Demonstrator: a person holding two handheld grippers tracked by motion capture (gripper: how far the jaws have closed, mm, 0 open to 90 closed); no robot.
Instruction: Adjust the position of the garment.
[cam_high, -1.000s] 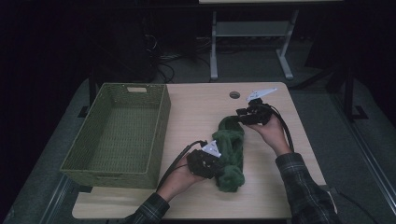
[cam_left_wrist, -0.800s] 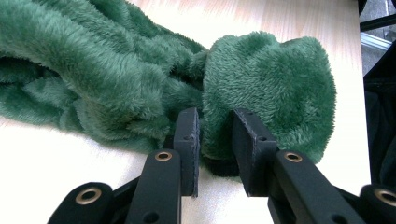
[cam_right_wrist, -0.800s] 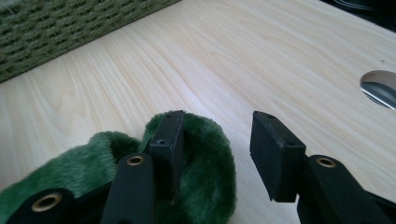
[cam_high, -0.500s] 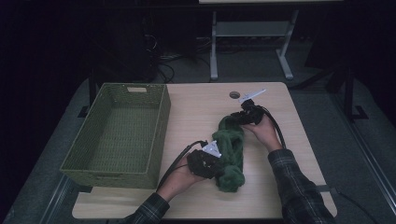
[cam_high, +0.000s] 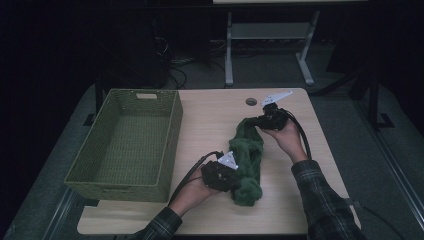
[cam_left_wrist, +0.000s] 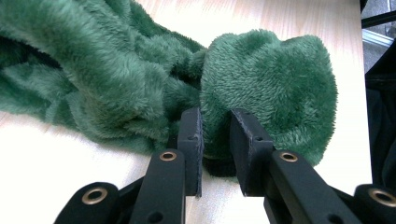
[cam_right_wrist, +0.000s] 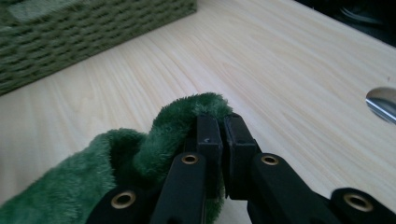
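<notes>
Pinched in the left gripper (cam_left_wrist: 215, 140): a thick fold of the green cloth (cam_high: 247, 160), jaws held apart by the pile. Nipped near-shut in the right gripper (cam_right_wrist: 217, 135): only a thin edge at the cloth's far end. Likely to slip from that shallow right bite if pulled taut. Stretched between both, toward the counter's (cam_high: 215, 120) right edge, beside the basket (cam_high: 172, 130).

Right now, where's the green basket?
High view: the green basket sits on the table's left half, left of the green fleece cloth and the left tongs.
</notes>
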